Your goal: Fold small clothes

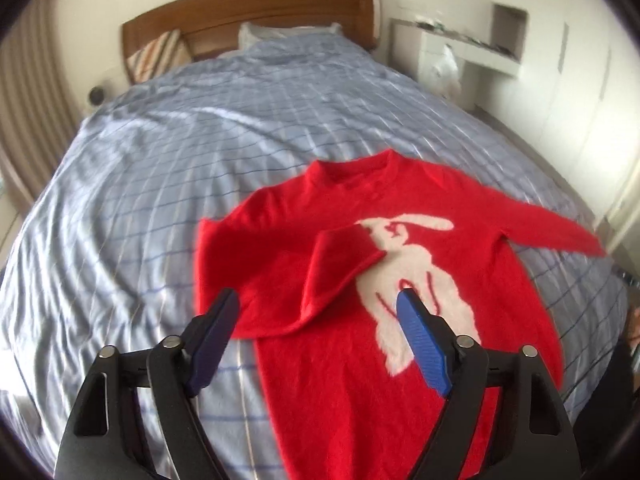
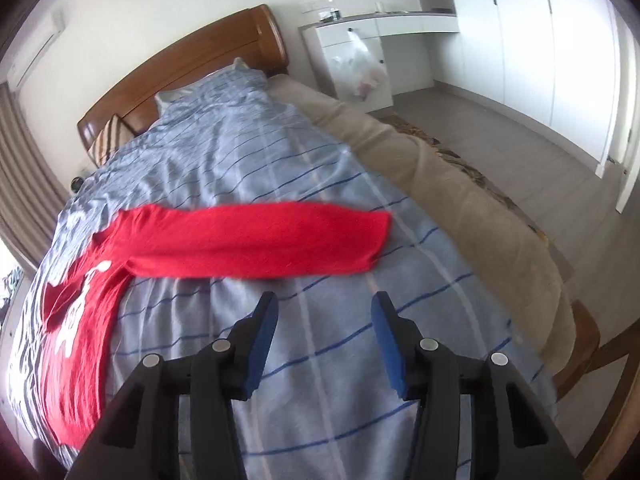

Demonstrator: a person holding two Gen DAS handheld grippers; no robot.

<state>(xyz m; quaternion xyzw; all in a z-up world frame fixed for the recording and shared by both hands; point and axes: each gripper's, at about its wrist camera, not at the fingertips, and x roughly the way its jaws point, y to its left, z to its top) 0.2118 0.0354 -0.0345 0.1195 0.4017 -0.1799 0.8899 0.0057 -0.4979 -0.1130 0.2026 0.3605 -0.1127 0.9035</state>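
A: State the position of the garment.

B: The red sweater [image 1: 320, 248] lies flat on the bed's blue checked duvet [image 1: 160, 184], front side up, white rabbit figure [image 1: 416, 280] visible. Its collar points toward the wooden headboard [image 1: 248, 12]. One sleeve [image 1: 344, 264] is folded across the chest and overlaps the head of the rabbit figure. The other sleeve [image 2: 256, 240] is stretched straight out from the sweater body, flat on the duvet.

A: State the condition of the left tongs.

B: The left tongs [image 1: 318, 308] are open wide, nothing between the pads. They hang above the lower half of the sweater, clear of the fabric.

A: And the right tongs?

B: The right tongs [image 2: 324, 308] are partly open and empty. They are just beside the outstretched sleeve, on the side away from the headboard, not touching it.
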